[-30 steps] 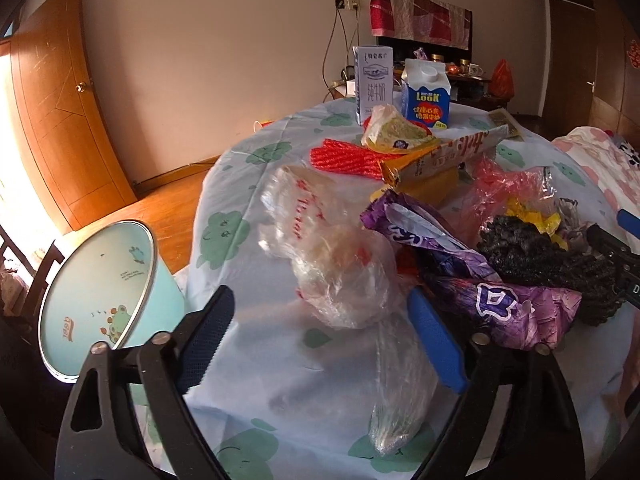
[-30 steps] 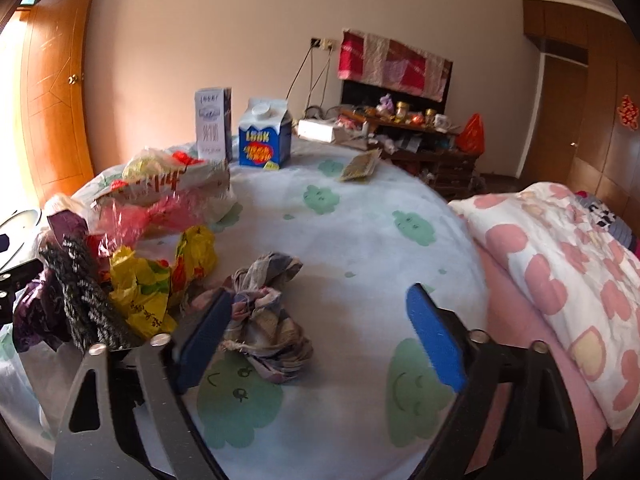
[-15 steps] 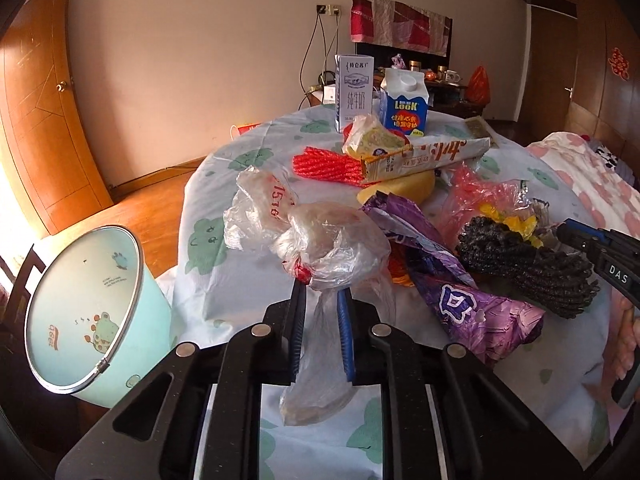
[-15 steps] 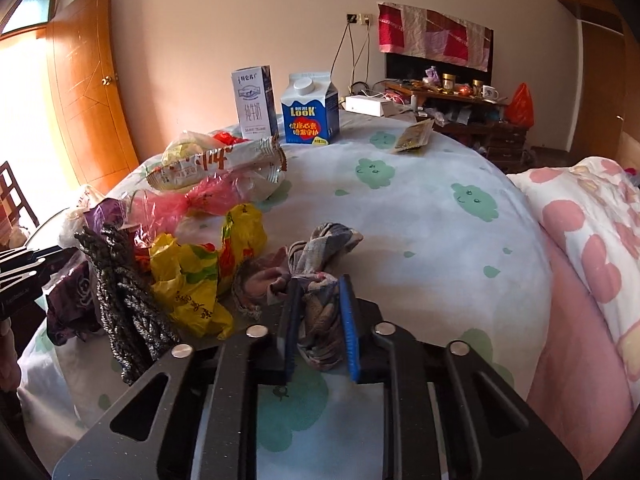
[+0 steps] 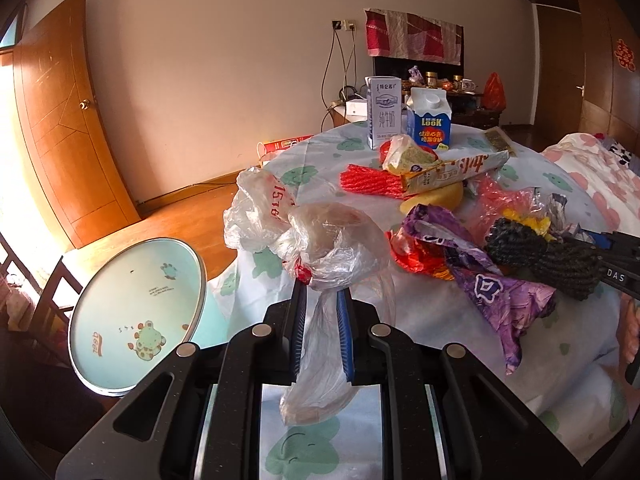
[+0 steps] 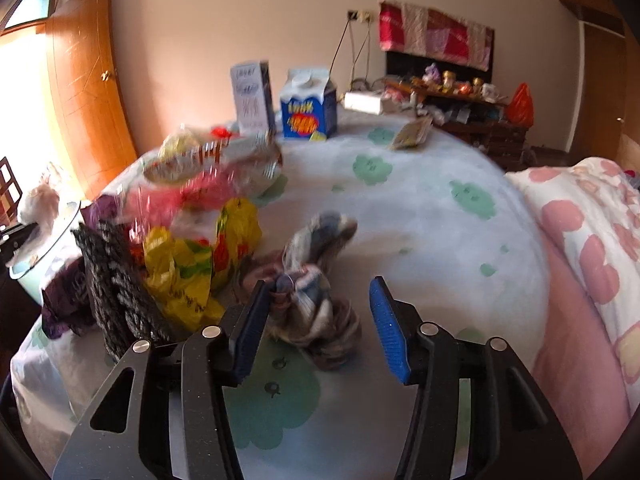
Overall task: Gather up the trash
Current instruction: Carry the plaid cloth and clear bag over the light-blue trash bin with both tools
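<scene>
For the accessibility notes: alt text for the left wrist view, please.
The left gripper is shut on a crumpled clear plastic bag above a table strewn with wrappers. A pale blue bin stands open beside the table.

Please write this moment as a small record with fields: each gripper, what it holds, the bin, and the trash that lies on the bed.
left gripper: shut on the crumpled clear plastic bag
right gripper: jaws opening; the crumpled grey checked cloth lies between them on the bed, touching the left pad only
bin: round pale-blue waste bin beside the bed, mouth open
bed: white sheet with green cloud prints
trash remaining: purple foil wrapper, yellow plastic bag, two milk cartons
</scene>
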Tool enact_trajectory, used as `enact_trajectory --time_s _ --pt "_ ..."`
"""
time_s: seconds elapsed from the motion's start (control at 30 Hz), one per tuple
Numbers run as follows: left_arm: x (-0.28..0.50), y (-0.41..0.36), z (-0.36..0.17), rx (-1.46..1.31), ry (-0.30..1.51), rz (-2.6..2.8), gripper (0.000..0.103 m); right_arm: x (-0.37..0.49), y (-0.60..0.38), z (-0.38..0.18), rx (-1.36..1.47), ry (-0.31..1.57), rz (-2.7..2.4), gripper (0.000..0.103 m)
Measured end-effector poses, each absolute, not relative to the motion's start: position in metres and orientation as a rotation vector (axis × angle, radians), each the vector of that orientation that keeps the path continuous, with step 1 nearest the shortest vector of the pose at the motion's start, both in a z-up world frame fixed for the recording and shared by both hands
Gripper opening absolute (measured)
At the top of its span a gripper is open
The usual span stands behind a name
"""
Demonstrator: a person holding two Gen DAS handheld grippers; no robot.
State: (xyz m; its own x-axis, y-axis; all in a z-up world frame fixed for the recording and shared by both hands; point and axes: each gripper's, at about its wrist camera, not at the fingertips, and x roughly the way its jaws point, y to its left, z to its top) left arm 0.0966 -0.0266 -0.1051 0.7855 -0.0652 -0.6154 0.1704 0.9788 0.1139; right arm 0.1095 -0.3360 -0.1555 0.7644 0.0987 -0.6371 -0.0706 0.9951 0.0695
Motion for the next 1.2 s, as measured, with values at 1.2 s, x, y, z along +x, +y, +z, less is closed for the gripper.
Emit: enact_trajectory --time_s 1.2 --pt "0.102 0.103 -0.094 0.112 0.682 0.133 0.015 0.145 -0.154 -0.049 -0.126 0.459 0.376 0.017"
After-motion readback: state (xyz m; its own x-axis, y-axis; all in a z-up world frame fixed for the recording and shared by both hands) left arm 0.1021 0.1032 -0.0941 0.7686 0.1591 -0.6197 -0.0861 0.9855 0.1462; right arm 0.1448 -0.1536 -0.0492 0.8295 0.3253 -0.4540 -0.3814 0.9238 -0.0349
